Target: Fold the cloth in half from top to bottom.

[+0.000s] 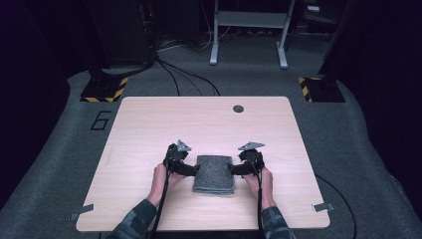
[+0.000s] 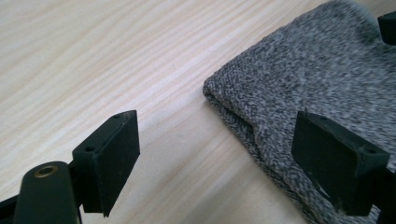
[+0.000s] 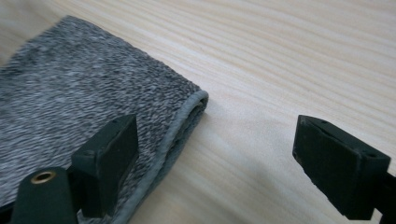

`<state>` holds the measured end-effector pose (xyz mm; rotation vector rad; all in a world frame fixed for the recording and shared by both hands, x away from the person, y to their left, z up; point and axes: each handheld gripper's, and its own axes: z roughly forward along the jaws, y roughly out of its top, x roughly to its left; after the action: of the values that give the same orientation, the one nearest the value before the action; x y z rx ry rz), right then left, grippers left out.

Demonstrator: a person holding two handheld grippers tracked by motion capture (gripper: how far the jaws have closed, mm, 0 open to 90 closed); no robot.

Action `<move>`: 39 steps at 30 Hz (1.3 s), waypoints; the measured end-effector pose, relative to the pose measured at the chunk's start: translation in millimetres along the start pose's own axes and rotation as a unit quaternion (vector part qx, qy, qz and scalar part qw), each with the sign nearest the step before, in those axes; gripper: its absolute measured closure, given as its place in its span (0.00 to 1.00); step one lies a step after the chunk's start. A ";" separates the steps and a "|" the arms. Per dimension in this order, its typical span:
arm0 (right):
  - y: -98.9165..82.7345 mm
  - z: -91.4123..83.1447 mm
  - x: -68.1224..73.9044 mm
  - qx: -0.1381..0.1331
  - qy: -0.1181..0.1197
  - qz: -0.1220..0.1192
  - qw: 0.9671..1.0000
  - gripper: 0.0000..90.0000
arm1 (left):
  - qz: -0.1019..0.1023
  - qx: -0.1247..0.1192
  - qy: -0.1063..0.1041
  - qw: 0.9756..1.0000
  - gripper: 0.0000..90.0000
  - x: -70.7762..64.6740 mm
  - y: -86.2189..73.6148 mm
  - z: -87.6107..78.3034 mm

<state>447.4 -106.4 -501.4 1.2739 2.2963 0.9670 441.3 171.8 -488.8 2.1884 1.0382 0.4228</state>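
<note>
I am holding both grippers wide open at the folded grey towel [image 1: 214, 174], lying near the counter's [image 1: 149, 124] front edge: left gripper [image 1: 191, 170] at its left side, right gripper [image 1: 234, 169] opposite, gripping nothing.

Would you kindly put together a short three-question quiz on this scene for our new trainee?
1. True or false: the folded grey knitted cloth lies flat on the light wooden table.
2. Multiple choice: how do the jaws of the left gripper stand? A) shut on the cloth B) open, one jaw over the table and one over the cloth's edge C) shut on nothing
3. Fill in: the right gripper is at the cloth's ____ side, seen from the high view.

Key
1. True.
2. B.
3. Right; its jaws are open too, and the cloth's hemmed edge runs between them.
</note>
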 end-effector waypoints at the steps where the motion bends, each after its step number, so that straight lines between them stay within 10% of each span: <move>1: -0.6 -3.4 0.8 -0.005 0.000 -0.001 1.000 0.15 | -0.001 -0.006 -0.001 1.000 0.17 0.8 -0.3 -2.8; 23: -55.3 -95.6 -30.6 -0.069 -0.039 0.026 0.997 0.09 | -0.058 -0.055 0.060 0.995 0.07 47.4 -61.1 -86.6; 39: -122.1 -106.8 -87.1 -0.033 -0.095 0.096 0.990 0.08 | -0.110 -0.011 0.098 0.989 0.04 79.4 -140.3 -87.3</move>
<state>357.8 -266.8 -514.0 1.5109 2.0097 0.9304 366.0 335.6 -522.1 2.0139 1.3598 0.5519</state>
